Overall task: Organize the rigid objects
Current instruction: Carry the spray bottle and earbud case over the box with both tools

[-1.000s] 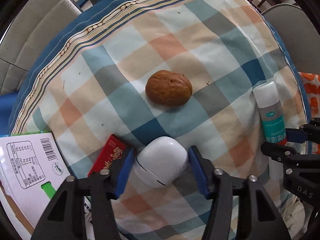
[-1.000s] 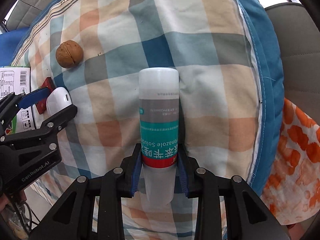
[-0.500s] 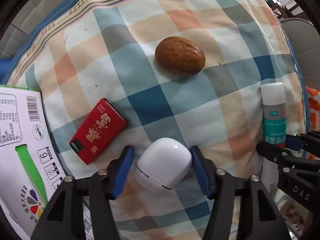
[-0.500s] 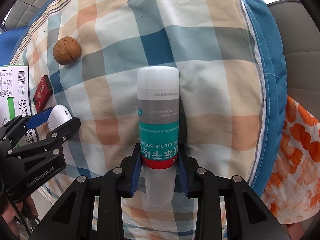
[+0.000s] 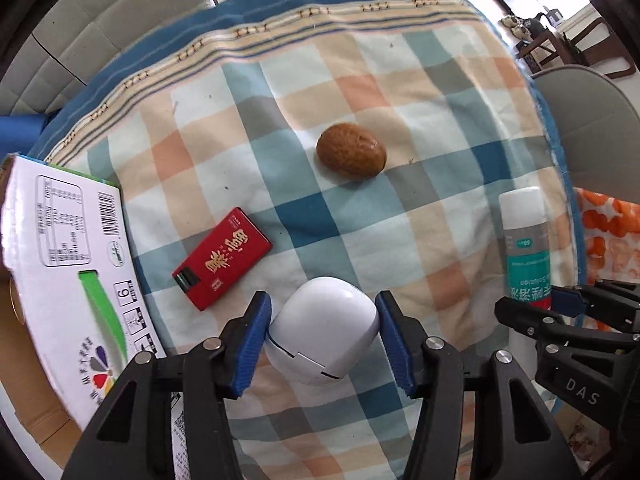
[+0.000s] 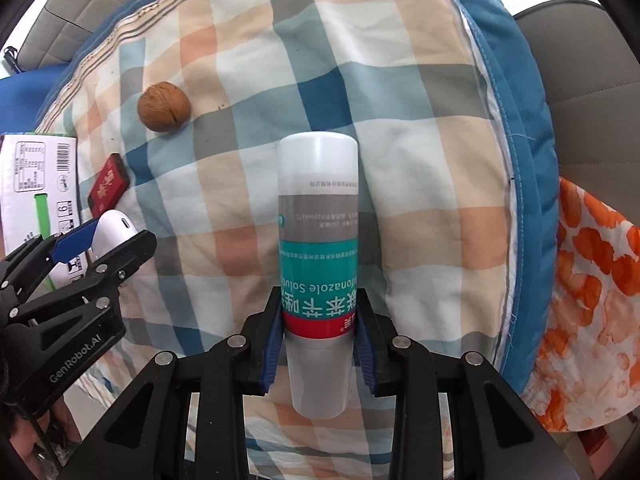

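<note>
My left gripper [image 5: 323,340] is shut on a white earbud case [image 5: 322,340] and holds it above the checked cloth [image 5: 360,240]. My right gripper [image 6: 319,342] is shut on a white bottle [image 6: 318,240] with a teal and red label, gripped near its base. That bottle also shows in the left wrist view [image 5: 524,240]. A brown walnut [image 5: 351,157] lies mid-cloth. A small red box [image 5: 222,258] lies flat, left of the earbud case. The walnut [image 6: 164,107], red box [image 6: 109,188] and earbud case [image 6: 114,230] show in the right wrist view.
An open cardboard box [image 5: 68,280] with a white printed flap stands at the cloth's left edge. Grey cushioned seats [image 5: 100,20] lie beyond the cloth. An orange patterned fabric [image 6: 592,312] lies to the right, past the blue border [image 6: 516,120].
My left gripper has risen and pulled back with the earbud case, uncovering the red box fully. The right gripper still holds the bottle, nearly unmoved.
</note>
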A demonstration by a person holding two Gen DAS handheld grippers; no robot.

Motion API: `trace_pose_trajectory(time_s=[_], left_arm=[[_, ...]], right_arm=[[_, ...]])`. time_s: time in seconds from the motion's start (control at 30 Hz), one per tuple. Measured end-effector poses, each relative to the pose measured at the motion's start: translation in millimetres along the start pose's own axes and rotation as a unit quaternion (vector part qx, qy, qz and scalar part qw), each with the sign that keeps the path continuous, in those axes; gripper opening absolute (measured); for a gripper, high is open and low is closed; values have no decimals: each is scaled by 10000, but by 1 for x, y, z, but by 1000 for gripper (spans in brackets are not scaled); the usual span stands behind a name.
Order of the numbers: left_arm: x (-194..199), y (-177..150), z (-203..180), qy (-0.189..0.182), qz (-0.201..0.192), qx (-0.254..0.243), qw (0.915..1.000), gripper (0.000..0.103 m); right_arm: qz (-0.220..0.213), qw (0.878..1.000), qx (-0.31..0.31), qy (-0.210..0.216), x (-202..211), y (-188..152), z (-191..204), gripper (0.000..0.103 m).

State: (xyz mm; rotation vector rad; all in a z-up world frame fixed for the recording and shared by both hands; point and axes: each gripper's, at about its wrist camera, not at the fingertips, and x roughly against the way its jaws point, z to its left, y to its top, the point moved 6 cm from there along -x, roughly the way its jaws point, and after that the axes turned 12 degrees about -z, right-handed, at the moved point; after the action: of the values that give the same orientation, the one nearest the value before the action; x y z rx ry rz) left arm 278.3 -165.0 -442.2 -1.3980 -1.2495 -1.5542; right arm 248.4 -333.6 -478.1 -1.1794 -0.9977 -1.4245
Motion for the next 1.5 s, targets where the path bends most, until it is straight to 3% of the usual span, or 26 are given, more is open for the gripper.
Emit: trace_pose_trajectory(time_s=[0.27,0.47,0.7,0.83,1.03,1.17,1.33,1.5], left_arm=[[65,14,10,-125,-434,44,9990,51],[123,20,46,-188,-904,166,9956,51],[168,6,115,-63,-1427,492,9885,51],[178,-15,172,71,-1474,806,9858,51],[175,-62,269,369,-1397,1408,9794,51],[162,-92,315,546,-1260,1677,9762,51],[141,-117,357,540,-1088,1978,9727,51],[111,-127,381,425,-862,2222,9702,51]], right_arm=[[-278,9991,-54,325,49,1,20,34],[-549,9969,83,562,88,-2,56,34],[-880,9902,401,1005,145,-7,141,34],[-957,9860,631,1210,153,-15,209,34],[-961,9839,959,1163,134,-36,314,34],[-1038,9836,1196,861,106,-50,374,34],[-1060,9822,1460,527,69,-65,433,34],[-898,9834,1525,407,24,-68,462,34]])
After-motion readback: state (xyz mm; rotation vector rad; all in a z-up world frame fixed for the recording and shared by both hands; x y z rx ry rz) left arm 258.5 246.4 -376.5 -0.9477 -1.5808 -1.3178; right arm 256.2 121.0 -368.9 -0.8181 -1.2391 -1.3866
